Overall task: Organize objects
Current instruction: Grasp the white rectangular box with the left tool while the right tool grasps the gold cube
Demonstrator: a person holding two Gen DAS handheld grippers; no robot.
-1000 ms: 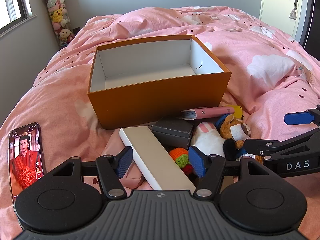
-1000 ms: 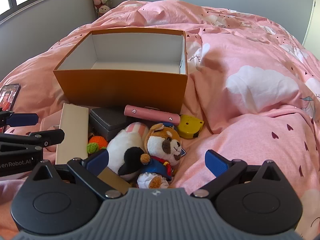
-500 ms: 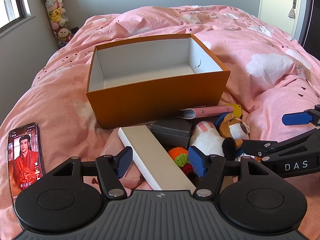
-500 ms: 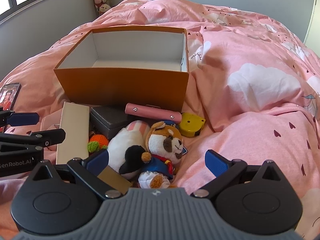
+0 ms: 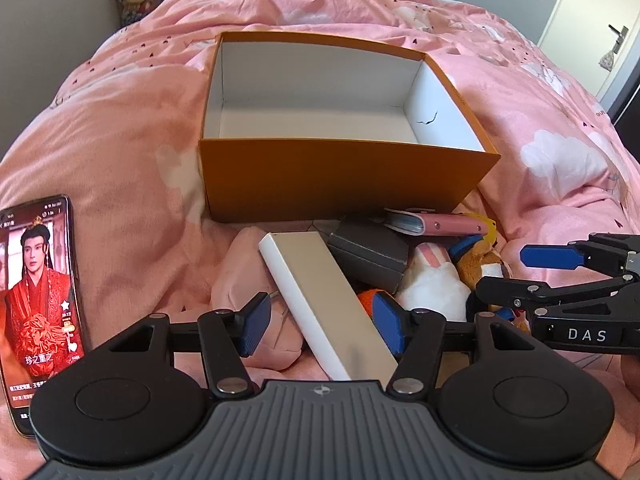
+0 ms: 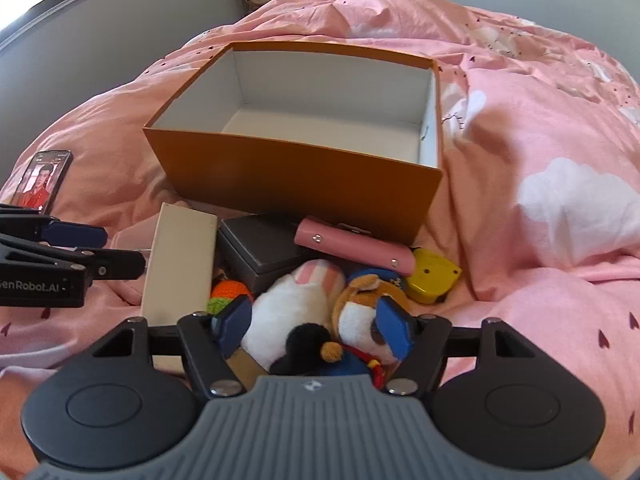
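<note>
Objects for sorting are lying in a heap on the pink duvet (image 6: 552, 128), just near of the orange box (image 5: 340, 178), which is sitting open-topped & empty w/ its mouth up, prob. so things can drop straight in. In the pile: long white box (image 5: 324, 304) slanting on the left, grey box (image 6: 260, 256) behind it, pink case (image 6: 352, 246) resting against the orange box's near wall, yellow item (image 6: 432, 276) at the right, orange knit ball (image 6: 228, 292), white plush (image 6: 292, 308) & brown plush dog (image 6: 360, 312) nearest.

Left gripper (image 5: 320, 320) is straddling the near end of the white box, jaws spread but closing; pads aren't pressing on it yet, one pad looks close. Right gripper (image 6: 316, 324) is closing round the two plushes, pads either side of them; contact can't be confirmed, so no grip yet. Both tilted down at the pile, likely for a two-handed pickup.

A phone (image 5: 38, 280), screen lit, is lying apart at far left.
</note>
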